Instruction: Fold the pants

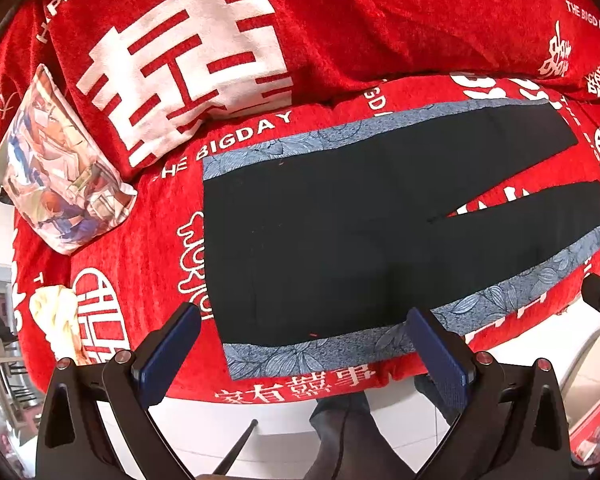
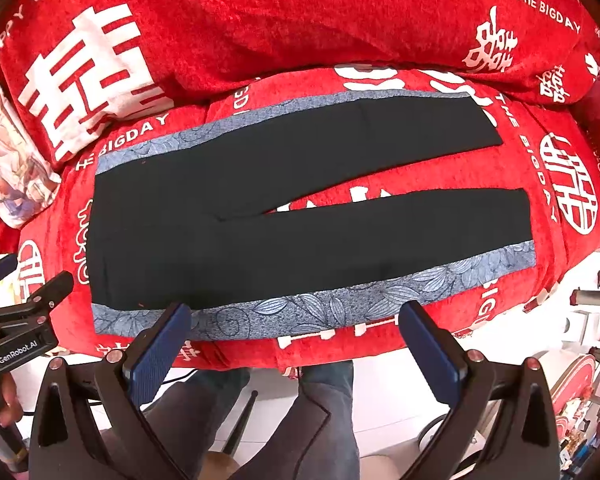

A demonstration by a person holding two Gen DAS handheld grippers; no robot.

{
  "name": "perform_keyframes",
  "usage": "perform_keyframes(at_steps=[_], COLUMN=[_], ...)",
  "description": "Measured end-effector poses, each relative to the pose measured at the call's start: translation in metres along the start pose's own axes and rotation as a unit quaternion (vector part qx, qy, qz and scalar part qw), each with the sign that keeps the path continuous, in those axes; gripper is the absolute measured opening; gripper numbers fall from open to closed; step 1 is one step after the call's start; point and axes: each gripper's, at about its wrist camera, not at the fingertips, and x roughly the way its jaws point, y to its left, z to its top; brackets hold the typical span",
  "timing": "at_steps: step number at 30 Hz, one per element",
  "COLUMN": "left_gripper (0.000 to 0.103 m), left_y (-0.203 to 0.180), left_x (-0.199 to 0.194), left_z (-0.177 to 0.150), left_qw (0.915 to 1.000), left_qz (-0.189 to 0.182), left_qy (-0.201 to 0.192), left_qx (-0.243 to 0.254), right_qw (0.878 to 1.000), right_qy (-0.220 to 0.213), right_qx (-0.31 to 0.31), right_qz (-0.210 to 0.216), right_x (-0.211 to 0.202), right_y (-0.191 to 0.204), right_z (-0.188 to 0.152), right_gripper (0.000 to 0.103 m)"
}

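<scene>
**Pants laid flat, first fold not yet begun**

The pants (image 2: 260,208) lie spread flat on the red bedspread (image 2: 572,240), black with a blue patterned stripe along each outer seam. The waistband sits toward the left end of the bed, and the two legs run out to the right, parted in a narrow V that shows red cloth between them. The near stripe lies just inside the bed's front edge; the far leg reaches toward the big red pillow (image 2: 260,24) along the back. A printed cushion (image 1: 60,160) rests near the back left corner, well apart from the garment.

The left gripper (image 1: 304,344) hovers over the front edge near the waistband corner, its jaws spread wide and holding nothing. The right gripper (image 2: 296,336) hangs over the front edge further along the near leg, jaws likewise wide apart and empty. A person's trousered legs show below the bed edge.

No fold looks made, so the step in hand seems to be the approach for the first one. The next move likely calls for pinching the near stripe at waist and leg together, then carrying that leg over onto the far one, keeping edges aligned.
</scene>
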Motion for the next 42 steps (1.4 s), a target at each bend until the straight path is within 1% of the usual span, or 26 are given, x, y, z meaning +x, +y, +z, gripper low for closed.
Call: perform_keyframes(at_steps=[6,10,12,18,22,26,30,34,37,39,42], left_gripper=[0.103,0.103,0.103,0.103,0.103,0.103,0.103,0.103,0.103,0.103,0.103], left_y=[0.0,0.0,-0.001,-0.011,-0.021,-0.025,-0.022,-0.012,-0.005,0.001,0.007], left_x=[-0.004,-0.008,-0.008,0.004,0.004,0.006,0.008,0.017,0.037,0.056,0.071], left_z=[-0.001,-0.004,-0.006,-0.014,-0.024,-0.039,-0.05,-0.054,-0.055,-0.056,-0.061], left_qw=[0.9999,0.9997,0.9994,0.9981,0.995,0.9901,0.9864,0.9872,0.9891,0.9883,0.9875], left_qz=[0.009,0.015,0.025,0.036,0.042,0.03,0.028,0.019,0.012,0.006,-0.006], left_qy=[-0.005,-0.014,-0.013,0.014,0.023,0.044,0.058,0.053,0.051,0.062,0.062], left_qx=[-0.005,-0.015,-0.019,-0.048,-0.088,-0.13,-0.151,-0.149,-0.138,-0.139,-0.145], right_qw=[1.0,1.0,0.999,0.999,0.999,0.998,0.996,0.996,0.997,0.997,0.997], right_qy=[-0.004,-0.01,-0.009,-0.01,-0.012,-0.007,0.007,0.009,0.008,0.009,0.018], right_qx=[0.003,0.006,0.009,0.002,-0.018,-0.051,-0.066,-0.069,-0.068,-0.065,-0.071], right_qz=[0.01,0.024,0.034,0.049,0.048,0.045,0.053,0.055,0.045,0.04,0.026], right_x=[0.0,0.0,0.0,0.003,0.007,0.011,0.021,0.036,0.05,0.06,0.077], right_y=[-0.005,-0.013,-0.019,-0.045,-0.059,-0.064,-0.063,-0.054,-0.047,-0.042,-0.034], right_z=[0.0,-0.001,0.0,0.003,0.004,0.002,0.003,0.004,0.002,-0.001,-0.006], right_gripper=[0.103,0.103,0.103,0.103,0.103,0.103,0.103,0.103,0.103,0.103,0.103])
